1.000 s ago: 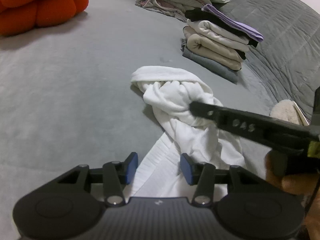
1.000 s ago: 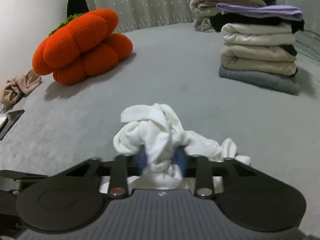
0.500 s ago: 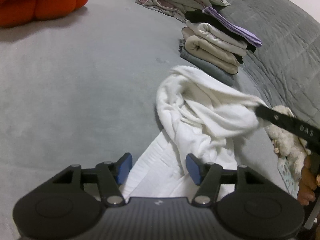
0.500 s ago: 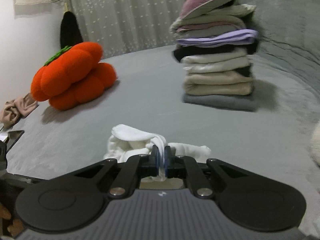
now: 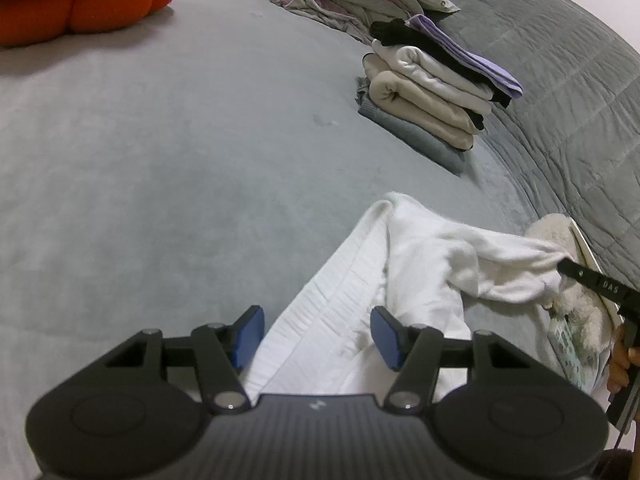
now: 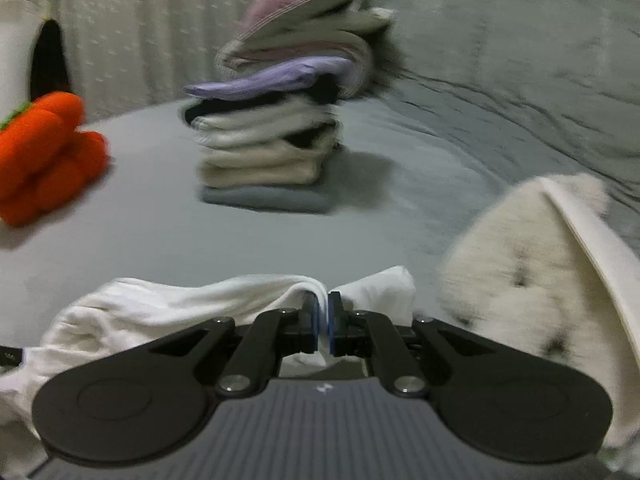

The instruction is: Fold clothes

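Grey bed carries white garment, folded stack (orange cushion too).

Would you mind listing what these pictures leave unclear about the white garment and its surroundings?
- White garment: its near end is hidden under the left tongs body, left wrist view.
- Folded stack: motion-blurred in the right wrist view.
- Fluffy item: blurred and cut by the frame edge, so its kind is unclear.

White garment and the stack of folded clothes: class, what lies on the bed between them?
Nothing: in the left wrist view, only bare grey bed cover separates the white garment from the stack of folded clothes.
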`<state>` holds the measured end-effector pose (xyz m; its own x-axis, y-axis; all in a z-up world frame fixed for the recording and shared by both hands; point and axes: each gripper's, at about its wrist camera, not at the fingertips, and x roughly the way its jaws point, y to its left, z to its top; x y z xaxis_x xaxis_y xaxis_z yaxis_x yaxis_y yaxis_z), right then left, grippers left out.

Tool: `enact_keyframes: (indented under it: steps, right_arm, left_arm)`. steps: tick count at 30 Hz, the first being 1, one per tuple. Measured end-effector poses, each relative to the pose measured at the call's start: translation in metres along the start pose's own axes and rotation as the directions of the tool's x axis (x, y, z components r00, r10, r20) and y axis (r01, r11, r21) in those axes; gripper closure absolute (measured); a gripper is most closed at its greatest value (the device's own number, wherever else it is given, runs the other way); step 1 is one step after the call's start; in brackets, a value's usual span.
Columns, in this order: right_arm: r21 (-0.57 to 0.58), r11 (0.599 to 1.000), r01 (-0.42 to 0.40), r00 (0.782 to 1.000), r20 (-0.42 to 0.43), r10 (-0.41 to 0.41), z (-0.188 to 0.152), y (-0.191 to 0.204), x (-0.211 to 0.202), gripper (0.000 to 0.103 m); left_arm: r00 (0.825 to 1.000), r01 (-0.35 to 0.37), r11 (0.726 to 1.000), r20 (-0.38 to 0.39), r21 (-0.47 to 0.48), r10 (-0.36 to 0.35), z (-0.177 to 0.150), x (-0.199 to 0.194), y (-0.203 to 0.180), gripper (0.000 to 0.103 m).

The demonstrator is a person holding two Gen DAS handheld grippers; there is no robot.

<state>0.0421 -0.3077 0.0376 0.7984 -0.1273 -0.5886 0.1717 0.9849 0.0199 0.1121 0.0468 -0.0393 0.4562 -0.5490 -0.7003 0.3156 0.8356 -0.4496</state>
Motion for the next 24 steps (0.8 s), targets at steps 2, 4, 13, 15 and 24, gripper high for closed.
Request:
enact_keyframes:
  steps: [2,4,13,15,24]
  right_arm:
    - [0.002,1.0,0.016,1.0,-0.019,-0.016,-0.003,-0.007,0.002,0.098]
    - [0.004,1.0,0.015,0.999,-0.037,-0.015,-0.005,-0.011,0.004,0.098]
    - [0.012,0.999,-0.05,0.999,-0.003,0.05,0.005,-0.003,-0.007,0.046]
    - [0.017,0.995,-0.103,0.994,0.023,0.103,0.011,0.007,-0.011,0.046]
    - [0.01,0.934,-0.358,0.934,0.005,0.358,0.026,0.075,-0.001,0.046]
  left_arm:
    - [1.0,-0.012,1.0,-0.001,0.018,0.012,0.0,0.001,-0.003,0.045]
    - [0.999,-0.036,0.998,-0.001,0.044,0.037,-0.001,0.002,-0.007,0.049]
    - [0.994,-0.113,0.989,0.003,0.099,0.113,-0.008,-0.007,-0.01,0.061]
    - [0.993,-0.116,0.989,-0.001,0.09,0.116,-0.01,-0.013,-0.006,0.061]
    - [0.991,-0.128,0.991,-0.021,0.045,0.129,-0.018,-0.038,0.011,0.061]
